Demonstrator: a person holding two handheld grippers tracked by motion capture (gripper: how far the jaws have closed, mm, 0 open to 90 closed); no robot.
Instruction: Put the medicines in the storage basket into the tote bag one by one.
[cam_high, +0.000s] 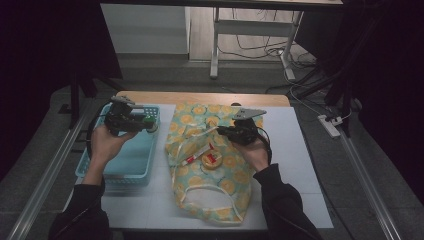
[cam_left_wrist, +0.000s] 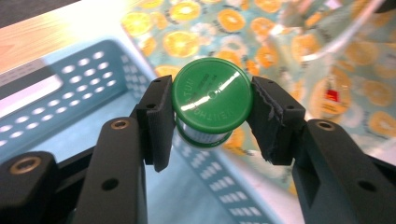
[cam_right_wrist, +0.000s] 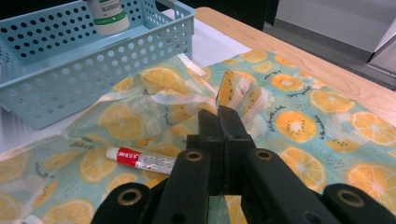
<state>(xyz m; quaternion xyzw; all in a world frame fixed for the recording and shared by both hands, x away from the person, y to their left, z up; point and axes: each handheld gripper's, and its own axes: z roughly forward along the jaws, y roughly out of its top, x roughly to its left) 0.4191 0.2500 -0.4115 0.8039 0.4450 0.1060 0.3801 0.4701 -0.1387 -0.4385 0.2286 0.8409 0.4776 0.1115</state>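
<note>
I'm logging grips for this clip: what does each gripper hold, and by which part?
Left gripper: small green-capped bottle, by the cap's sides. Right gripper: orange-print fabric bag, by a pinched fold.

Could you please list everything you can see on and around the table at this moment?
Bottle: one, green cap, clamped in the left gripper above the basket.
Basket: one, light blue, perforated, left side of the table.
Bag: one, teal cloth with orange-slice print, table centre.
Tube: one, white with red end, lying on the bag.
Round tin: one, yellow and red, on the bag.
Table: one, white top, wooden far edge.
Left gripper: one, black fingers.
Right gripper: one, black, pinching a fold of the bag.
</note>
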